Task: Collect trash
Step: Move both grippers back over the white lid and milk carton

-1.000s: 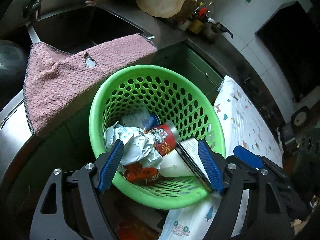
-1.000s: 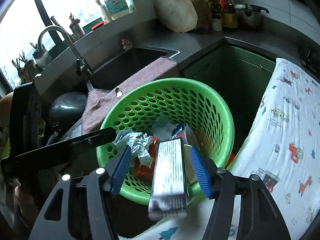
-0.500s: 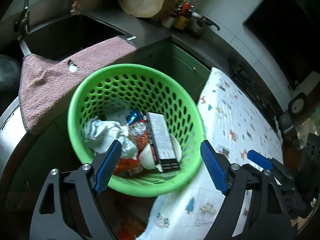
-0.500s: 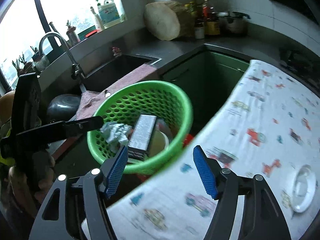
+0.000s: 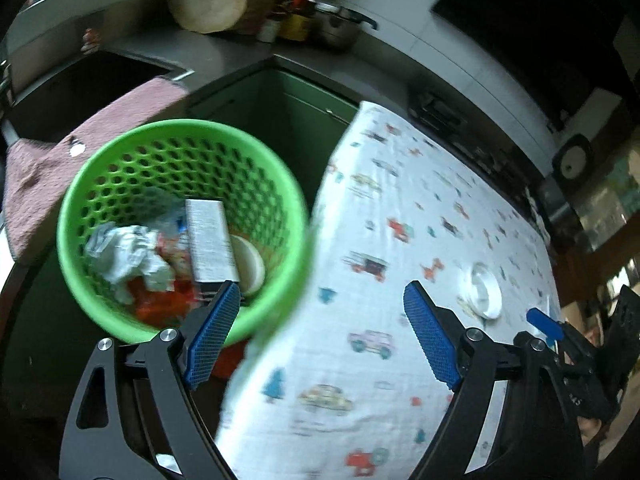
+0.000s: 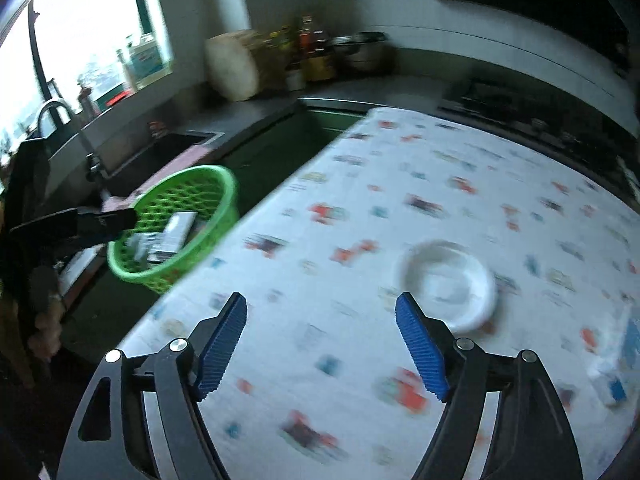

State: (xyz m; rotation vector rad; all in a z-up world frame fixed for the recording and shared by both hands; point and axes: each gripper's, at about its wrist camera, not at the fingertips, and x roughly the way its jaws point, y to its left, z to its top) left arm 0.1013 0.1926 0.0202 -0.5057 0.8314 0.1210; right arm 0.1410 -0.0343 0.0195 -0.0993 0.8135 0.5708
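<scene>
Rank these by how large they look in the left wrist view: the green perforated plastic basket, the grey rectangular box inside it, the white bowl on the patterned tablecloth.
1. Green perforated plastic basket, clearly largest.
2. Grey rectangular box.
3. White bowl, smallest, though it lies farther away, so its true size is unsure.

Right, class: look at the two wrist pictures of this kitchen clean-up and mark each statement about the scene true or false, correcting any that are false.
1. The green basket holds a grey box and crumpled paper. True.
2. The right gripper grips the box. False: its jaws stand open with nothing between them, having just been opening.
3. A white bowl sits on the patterned cloth. True.
4. The left gripper is shut on the bowl. False: it is open and empty.
5. The basket is red. False: it is green.
</scene>
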